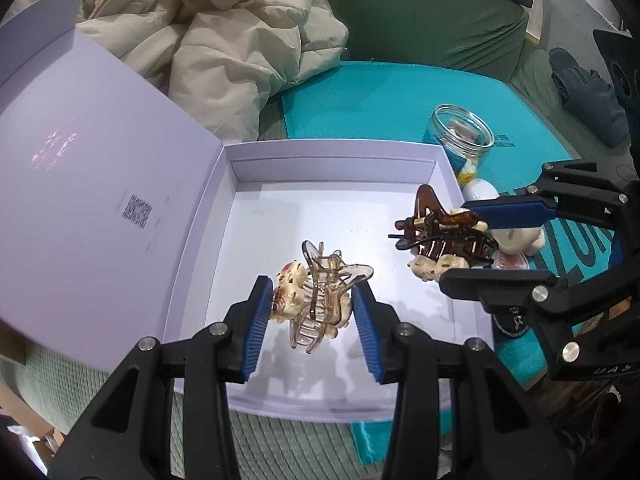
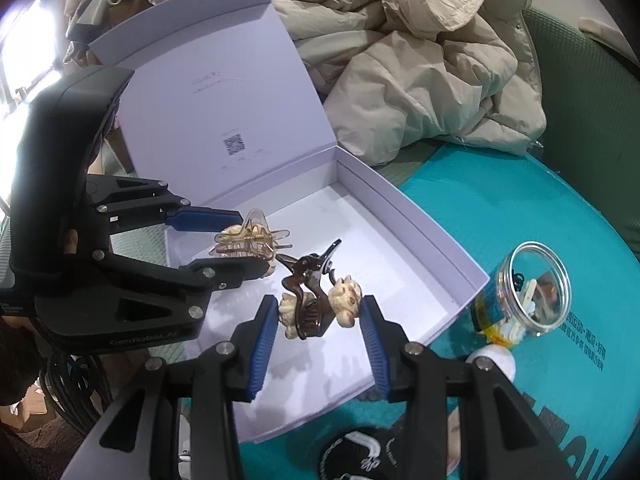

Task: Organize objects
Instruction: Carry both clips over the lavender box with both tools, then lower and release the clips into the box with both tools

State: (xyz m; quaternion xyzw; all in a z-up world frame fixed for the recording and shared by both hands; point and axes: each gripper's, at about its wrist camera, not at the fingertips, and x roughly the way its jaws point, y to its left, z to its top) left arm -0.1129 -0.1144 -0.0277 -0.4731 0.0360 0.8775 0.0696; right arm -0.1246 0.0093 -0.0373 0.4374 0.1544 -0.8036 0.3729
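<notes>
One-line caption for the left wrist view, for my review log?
Left hand-held gripper holds a clear beige hair claw clip over the open white box; right hand-held gripper holds a brown hair claw clip.

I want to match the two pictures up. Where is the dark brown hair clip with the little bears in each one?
Left wrist view: the dark brown hair clip sits right of centre, held in the right gripper, above the white box.
Right wrist view: it is at centre, between that gripper's blue pads.
Shared landmark: the clear jar beside the box.
</notes>
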